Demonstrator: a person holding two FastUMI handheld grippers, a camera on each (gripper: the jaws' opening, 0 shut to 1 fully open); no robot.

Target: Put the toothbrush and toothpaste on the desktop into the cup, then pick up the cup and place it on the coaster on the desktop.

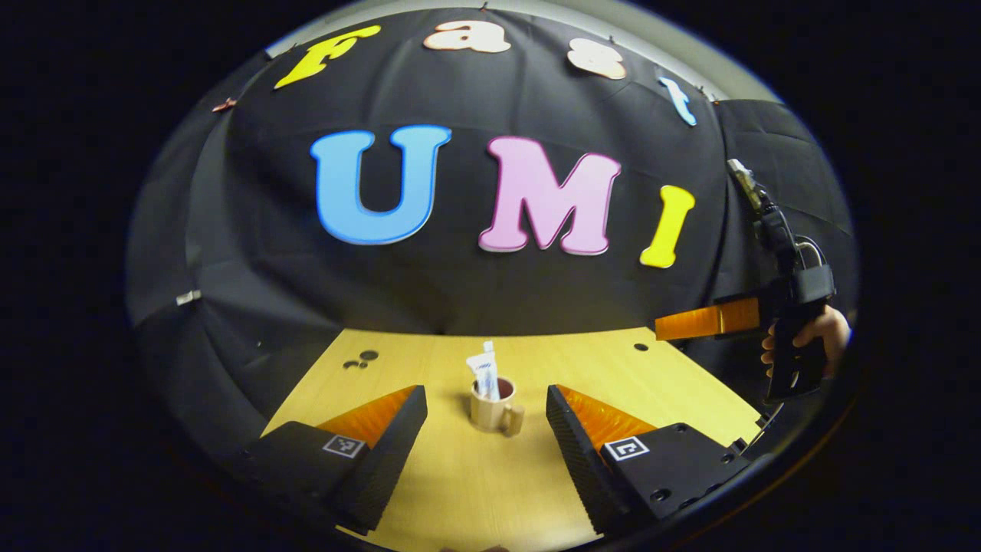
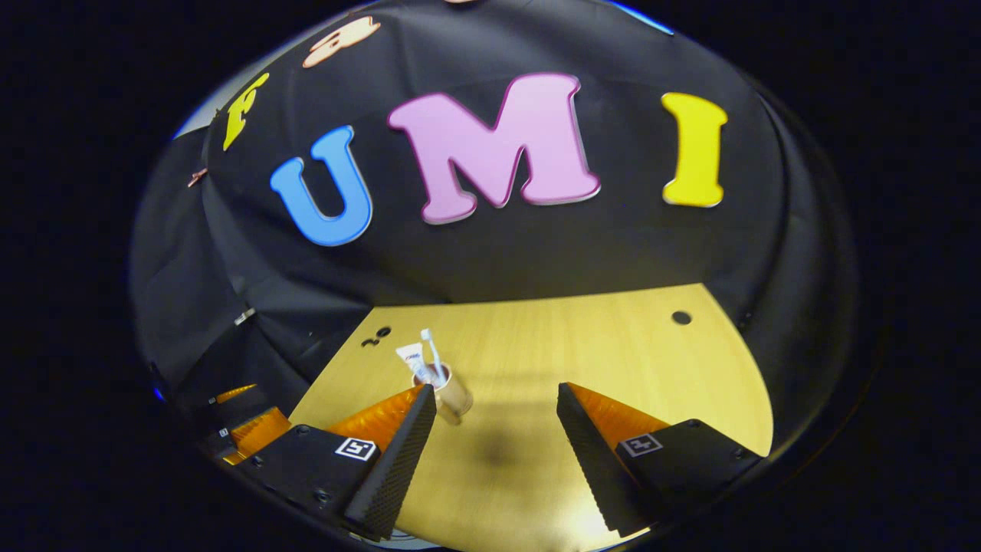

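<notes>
While the left gripper (image 1: 484, 429) holds its fingers wide, the beige ceramic cup (image 1: 494, 412) containing the white toothpaste tube (image 1: 484, 373) stands between and beyond them, untouched. The right gripper (image 2: 497, 441), equally wide, has bare wooden desktop (image 2: 613, 345) ahead.

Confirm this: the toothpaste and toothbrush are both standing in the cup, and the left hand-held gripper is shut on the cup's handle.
One part is wrong. The left hand-held gripper is open, its fingers wide apart and short of the cup, as the left gripper view shows. The toothpaste and toothbrush do stand in the cup, per the right gripper view.
</notes>
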